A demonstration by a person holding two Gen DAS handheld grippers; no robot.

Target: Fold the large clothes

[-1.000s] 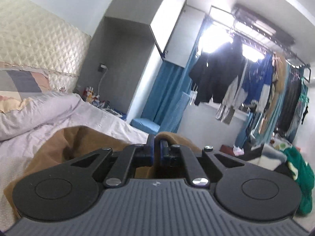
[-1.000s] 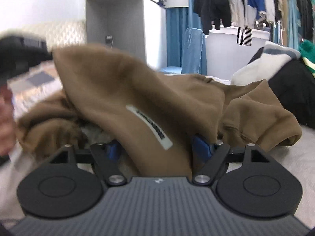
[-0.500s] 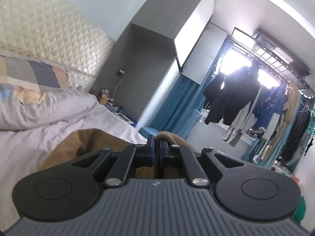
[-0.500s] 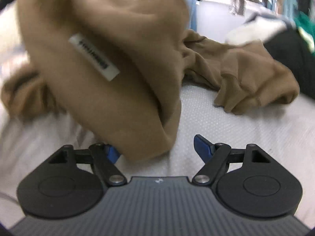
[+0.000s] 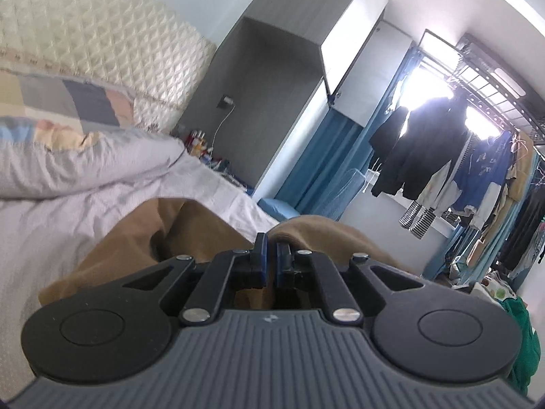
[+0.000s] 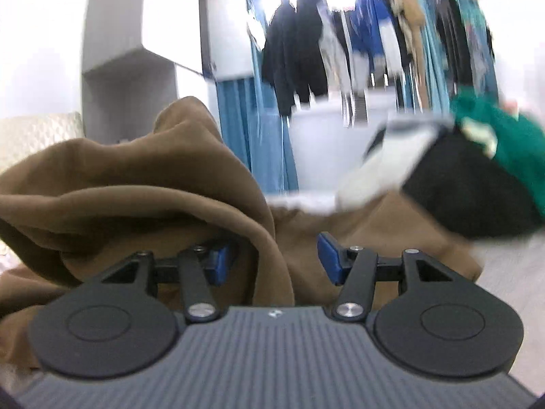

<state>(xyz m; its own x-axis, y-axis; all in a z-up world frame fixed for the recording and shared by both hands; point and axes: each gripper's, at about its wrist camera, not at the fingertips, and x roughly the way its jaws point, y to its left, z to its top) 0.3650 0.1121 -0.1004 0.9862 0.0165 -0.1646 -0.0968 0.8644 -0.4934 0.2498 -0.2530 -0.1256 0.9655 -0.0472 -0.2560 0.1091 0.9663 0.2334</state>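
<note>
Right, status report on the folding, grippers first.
Left gripper shut on the brown fabric garment. Right gripper closing, a fold of it between the pads, not yet pinched. Pile of black, white and green clothes just beyond.

A brown garment (image 5: 204,231) is lying on pale lilac bedding (image 5: 102,184). A cream quilted headboard (image 5: 102,34) is showing a diamond pattern. Blue curtains (image 5: 316,170) are hanging beside black clothes (image 5: 419,150). A patchwork pillow (image 5: 68,102) is showing grey, peach and beige blocks.

left gripper (image 5: 269,254) clamped tight, right gripper (image 6: 272,259) half-spread, jaws closing
</note>
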